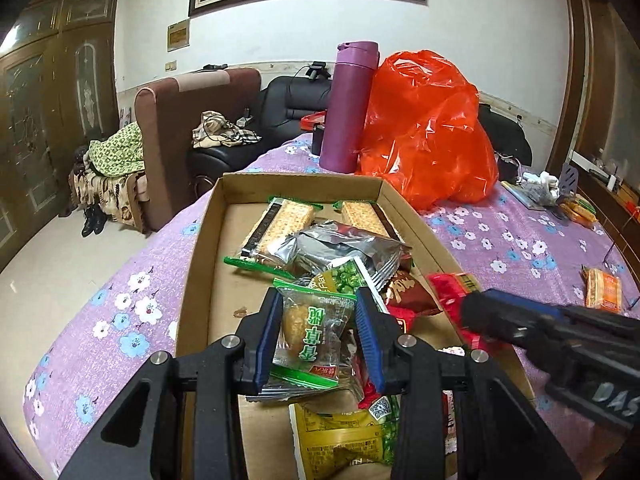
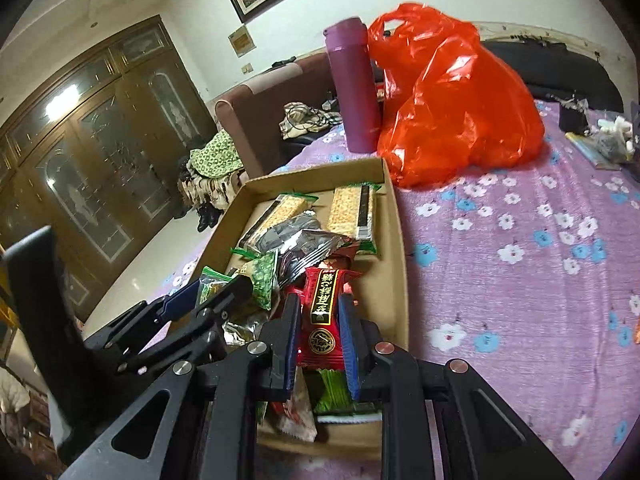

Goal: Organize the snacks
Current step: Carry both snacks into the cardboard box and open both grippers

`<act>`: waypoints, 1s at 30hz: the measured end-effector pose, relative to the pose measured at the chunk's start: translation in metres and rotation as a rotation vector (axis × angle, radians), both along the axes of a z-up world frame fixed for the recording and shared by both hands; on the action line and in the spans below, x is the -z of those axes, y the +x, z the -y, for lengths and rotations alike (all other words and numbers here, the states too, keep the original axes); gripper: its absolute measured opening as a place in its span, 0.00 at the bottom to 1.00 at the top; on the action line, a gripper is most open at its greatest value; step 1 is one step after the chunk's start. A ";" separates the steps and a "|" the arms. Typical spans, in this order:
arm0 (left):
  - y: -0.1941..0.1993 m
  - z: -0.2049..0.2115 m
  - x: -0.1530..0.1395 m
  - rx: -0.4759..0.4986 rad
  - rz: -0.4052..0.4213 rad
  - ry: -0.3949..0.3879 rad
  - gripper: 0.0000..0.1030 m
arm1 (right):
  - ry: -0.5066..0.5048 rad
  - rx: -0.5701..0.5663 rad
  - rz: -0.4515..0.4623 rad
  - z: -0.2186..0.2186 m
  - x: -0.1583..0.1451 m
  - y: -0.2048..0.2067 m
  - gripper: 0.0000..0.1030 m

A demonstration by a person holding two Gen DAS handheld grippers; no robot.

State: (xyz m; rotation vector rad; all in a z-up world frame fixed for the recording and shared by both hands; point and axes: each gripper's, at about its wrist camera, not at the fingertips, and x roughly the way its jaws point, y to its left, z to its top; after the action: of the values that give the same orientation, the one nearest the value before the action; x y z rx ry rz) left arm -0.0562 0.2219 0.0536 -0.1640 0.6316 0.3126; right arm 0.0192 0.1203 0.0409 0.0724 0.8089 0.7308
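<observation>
1. Left gripper [image 1: 316, 332] is clamped on a clear green-edged snack packet [image 1: 310, 334] with a yellowish pastry inside; both blue pads press its sides. Packet is held over the near half of the cardboard box [image 1: 200, 256].
2. Right gripper [image 2: 320, 320] is closed on a red snack packet [image 2: 324, 312] with gold print, pads tight on both sides. It sits over the near right part of the same box, just inside the right wall.
3. In the left wrist view the right gripper comes in from the right, blurred, with the red packet at its tip.
4. Box lies on a purple flowered tablecloth [image 1: 500, 248], open top, long axis running near to far.
5. In the box, far end: two cracker packs [image 1: 280, 228] with green ends. Middle: a silver foil packet [image 1: 340, 248], a green pea packet [image 1: 340, 280], a brown packet [image 1: 408, 292]. Near end: a yellow packet [image 1: 340, 440].
6. Beyond the box: purple bottle [image 1: 350, 108], upright, touching an orange plastic bag [image 1: 428, 128] to its right.
7. Far right on the cloth: one orange snack packet [image 1: 604, 290], well apart from the box.
</observation>
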 end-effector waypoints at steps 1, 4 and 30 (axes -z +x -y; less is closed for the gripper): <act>0.001 0.000 0.000 -0.001 -0.002 -0.003 0.35 | -0.003 0.001 -0.002 -0.002 0.003 0.002 0.21; 0.005 0.001 0.000 -0.006 -0.002 -0.005 0.35 | -0.005 -0.006 -0.009 -0.007 0.009 0.004 0.21; 0.003 0.010 -0.004 -0.051 0.026 0.078 0.35 | 0.029 0.000 -0.040 0.000 0.021 0.012 0.23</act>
State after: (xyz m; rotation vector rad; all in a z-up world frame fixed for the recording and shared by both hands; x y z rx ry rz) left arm -0.0529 0.2116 0.0580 -0.1096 0.5894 0.3836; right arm 0.0316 0.1204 0.0200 0.1133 0.8363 0.7433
